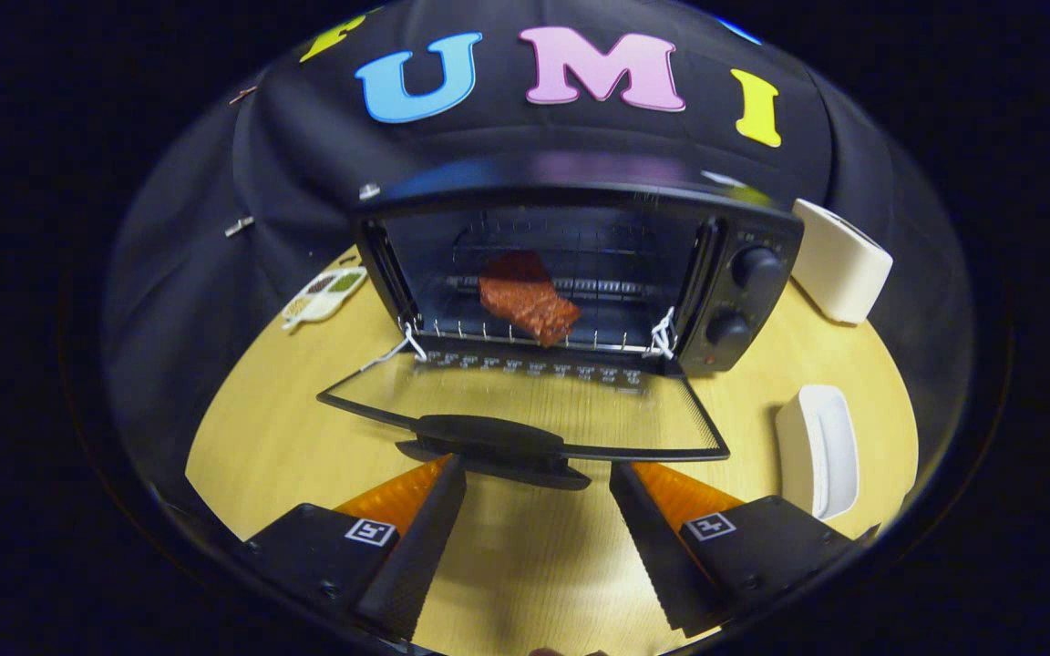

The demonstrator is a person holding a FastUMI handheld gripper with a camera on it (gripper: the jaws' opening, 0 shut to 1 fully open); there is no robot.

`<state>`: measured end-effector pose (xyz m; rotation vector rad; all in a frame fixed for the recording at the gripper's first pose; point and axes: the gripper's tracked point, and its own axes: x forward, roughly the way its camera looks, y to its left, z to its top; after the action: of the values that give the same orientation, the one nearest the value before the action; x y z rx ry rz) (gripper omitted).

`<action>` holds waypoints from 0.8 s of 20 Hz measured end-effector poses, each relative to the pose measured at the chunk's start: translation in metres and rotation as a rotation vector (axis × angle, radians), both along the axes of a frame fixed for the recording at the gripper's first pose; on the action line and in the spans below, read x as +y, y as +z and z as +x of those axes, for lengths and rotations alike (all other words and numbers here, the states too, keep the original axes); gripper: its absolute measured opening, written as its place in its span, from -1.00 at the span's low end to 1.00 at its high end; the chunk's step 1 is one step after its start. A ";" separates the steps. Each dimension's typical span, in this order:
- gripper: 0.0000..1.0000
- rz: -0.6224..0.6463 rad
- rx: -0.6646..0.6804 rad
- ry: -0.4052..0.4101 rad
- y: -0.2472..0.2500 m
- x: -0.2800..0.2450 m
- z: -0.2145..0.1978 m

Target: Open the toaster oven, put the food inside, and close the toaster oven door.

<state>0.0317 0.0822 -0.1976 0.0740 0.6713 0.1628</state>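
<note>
Gripper [539, 478]: jaws spread wide, nothing held, set just short of the door handle [493, 437].

Toaster oven door [534, 410]: folded down flat over the counter [261, 437]. Glass pane in a thin frame, judged stiff, light and hinged; best lifted by the handle at its front lip.

Food [527, 305]: reddish slab, lodged on the wire rack [616, 290] inside the toaster oven [744, 273].

White containers [839, 260] noted beside it.

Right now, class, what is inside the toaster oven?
A piece of meat lies on the wire rack inside the toaster oven. The rack's underside is hidden. The hand-held gripper is open.
</note>
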 end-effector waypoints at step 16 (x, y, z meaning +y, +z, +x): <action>0.97 0.025 -0.126 -0.026 0.075 0.006 0.074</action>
<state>0.1054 0.0886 -0.1228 0.0952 0.5428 0.1497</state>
